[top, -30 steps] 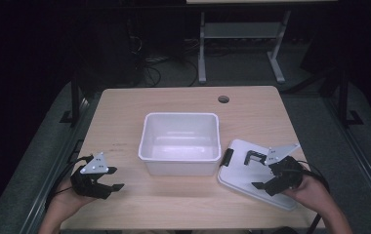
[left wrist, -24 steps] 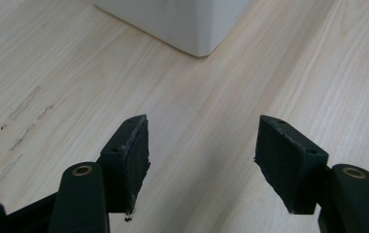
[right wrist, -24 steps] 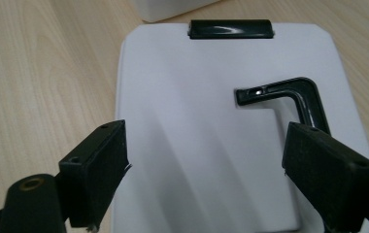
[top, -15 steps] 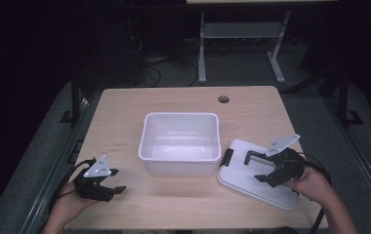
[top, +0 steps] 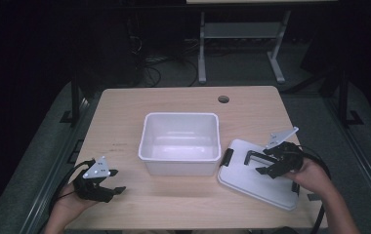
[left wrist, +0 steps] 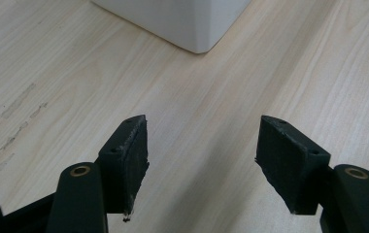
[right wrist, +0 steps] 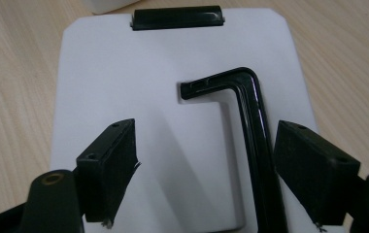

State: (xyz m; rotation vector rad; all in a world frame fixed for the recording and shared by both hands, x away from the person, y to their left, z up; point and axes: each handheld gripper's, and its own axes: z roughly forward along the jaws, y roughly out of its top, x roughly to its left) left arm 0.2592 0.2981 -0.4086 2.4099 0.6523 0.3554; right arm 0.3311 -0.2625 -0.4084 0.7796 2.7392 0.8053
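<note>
A white bin (top: 181, 141) stands in the middle of the wooden table (top: 174, 102). Its flat white lid (top: 252, 178) lies to the right of it, with a black handle (top: 252, 157) on top. My right gripper (top: 263, 161) hovers low over the lid. In the right gripper view the handle (right wrist: 250, 121) runs up between the jaws of my right gripper (right wrist: 207, 155), close to the right-hand pad; the jaws have just been closing a little and still stand apart from it. My left gripper (top: 117, 180) rests open at the front left, its jaws (left wrist: 202, 155) over bare wood.
The lid (right wrist: 124, 73) has a black clip (right wrist: 176, 17) on the edge facing the bin. A corner of the bin (left wrist: 192, 24) lies ahead of the left jaws. A round cable hole (top: 223, 99) sits near the table's far edge. Cables trail from both grippers.
My right gripper has shifted a little away from the person and rightward over the lid. The left gripper has stayed where it was.
</note>
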